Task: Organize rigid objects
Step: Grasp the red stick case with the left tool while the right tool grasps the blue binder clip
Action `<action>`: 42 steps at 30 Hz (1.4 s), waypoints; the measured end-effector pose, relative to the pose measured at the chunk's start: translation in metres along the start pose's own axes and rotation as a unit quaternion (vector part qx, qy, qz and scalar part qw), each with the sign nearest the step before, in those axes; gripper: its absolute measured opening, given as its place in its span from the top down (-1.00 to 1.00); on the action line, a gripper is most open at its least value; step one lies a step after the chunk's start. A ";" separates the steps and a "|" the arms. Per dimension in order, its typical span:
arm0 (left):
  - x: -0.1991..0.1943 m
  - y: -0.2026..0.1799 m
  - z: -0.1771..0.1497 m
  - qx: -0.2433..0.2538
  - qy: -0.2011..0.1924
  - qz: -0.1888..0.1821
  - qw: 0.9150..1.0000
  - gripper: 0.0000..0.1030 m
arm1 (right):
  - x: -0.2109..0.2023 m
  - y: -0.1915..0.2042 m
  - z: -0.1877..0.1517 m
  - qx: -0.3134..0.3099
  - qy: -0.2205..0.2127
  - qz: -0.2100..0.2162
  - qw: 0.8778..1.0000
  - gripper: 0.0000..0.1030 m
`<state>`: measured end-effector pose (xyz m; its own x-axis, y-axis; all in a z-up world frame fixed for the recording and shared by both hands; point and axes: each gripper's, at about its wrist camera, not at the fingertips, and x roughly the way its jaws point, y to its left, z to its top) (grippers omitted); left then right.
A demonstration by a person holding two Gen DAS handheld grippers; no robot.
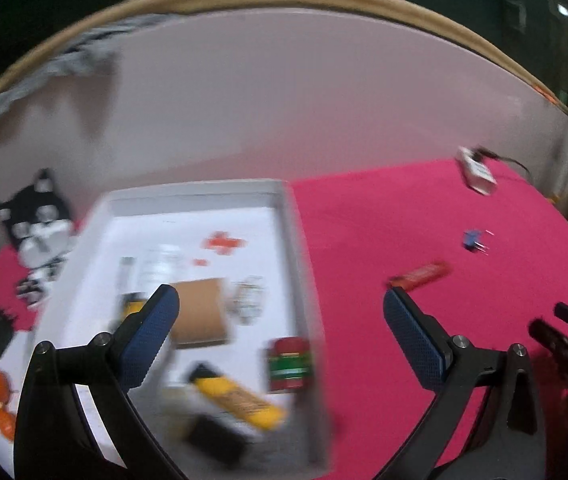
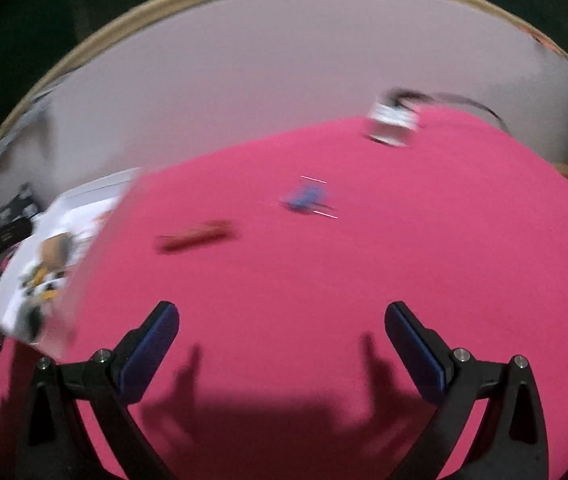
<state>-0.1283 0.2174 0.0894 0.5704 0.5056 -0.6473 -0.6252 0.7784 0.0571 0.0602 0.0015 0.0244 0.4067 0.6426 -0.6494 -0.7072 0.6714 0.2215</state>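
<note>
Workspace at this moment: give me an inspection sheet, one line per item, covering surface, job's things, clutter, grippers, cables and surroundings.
Surface: pink cloth over the table, bare under the right gripper.
Job's things: white open box holding a yellow tube, a brown card and a red-green tin; outside it on the cloth, a red flat packet and a small blue part with metal pins.
Clutter: black-and-white patterned item left of the box; too blurred to identify.
Grippers: left gripper open, empty, above the box; right gripper open, empty.
Cables: dark cable running from a white block at the far cloth edge.
Surroundings: pale wall; beyond it dark.
</note>
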 end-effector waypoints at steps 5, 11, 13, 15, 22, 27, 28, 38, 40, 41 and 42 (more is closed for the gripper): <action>0.038 -0.058 0.012 0.048 0.037 -0.081 0.995 -1.00 | -0.006 -0.045 -0.004 0.082 -0.002 0.033 0.996 -1.00; 0.090 -0.111 0.025 0.090 0.068 -0.117 0.987 -1.00 | -0.007 -0.041 -0.004 0.070 0.005 0.020 0.997 -1.00; 0.106 -0.120 0.028 0.101 0.072 -0.142 0.982 -1.00 | -0.005 -0.042 -0.004 0.072 0.005 0.023 0.997 -1.00; 0.115 -0.125 0.029 0.110 0.062 -0.145 0.981 -1.00 | -0.004 -0.044 -0.003 0.077 0.003 0.030 0.997 -1.00; 0.142 -0.133 0.017 0.157 0.124 -0.176 0.964 -0.99 | -0.002 -0.048 -0.002 0.090 -0.003 0.047 0.995 -1.00; 0.112 -0.142 -0.003 0.205 0.126 -0.219 0.946 -1.00 | -0.003 -0.049 -0.001 0.093 -0.003 0.052 0.994 -1.00; 0.111 -0.142 -0.002 0.203 0.122 -0.209 0.949 -0.99 | -0.003 -0.049 -0.001 0.093 -0.003 0.052 0.994 -1.00; 0.137 -0.133 0.008 0.178 0.130 -0.158 0.962 -0.99 | -0.004 -0.055 -0.002 0.104 -0.007 0.066 0.992 -1.00; 0.137 -0.133 0.008 0.180 0.131 -0.161 0.961 -0.99 | -0.004 -0.055 -0.002 0.104 -0.007 0.066 0.992 -1.00; 0.136 -0.132 0.007 0.181 0.129 -0.161 0.961 -0.99 | -0.004 -0.055 -0.002 0.104 -0.007 0.066 0.992 -1.00; 0.137 -0.133 0.007 0.182 0.126 -0.161 0.962 -0.99 | -0.004 -0.055 -0.002 0.104 -0.007 0.066 0.992 -1.00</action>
<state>0.0366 0.1857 -0.0012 0.5279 0.1451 -0.8368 -0.1837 0.9815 0.0543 0.0963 -0.0387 0.0132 0.3272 0.7347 -0.5943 -0.6207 0.6413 0.4510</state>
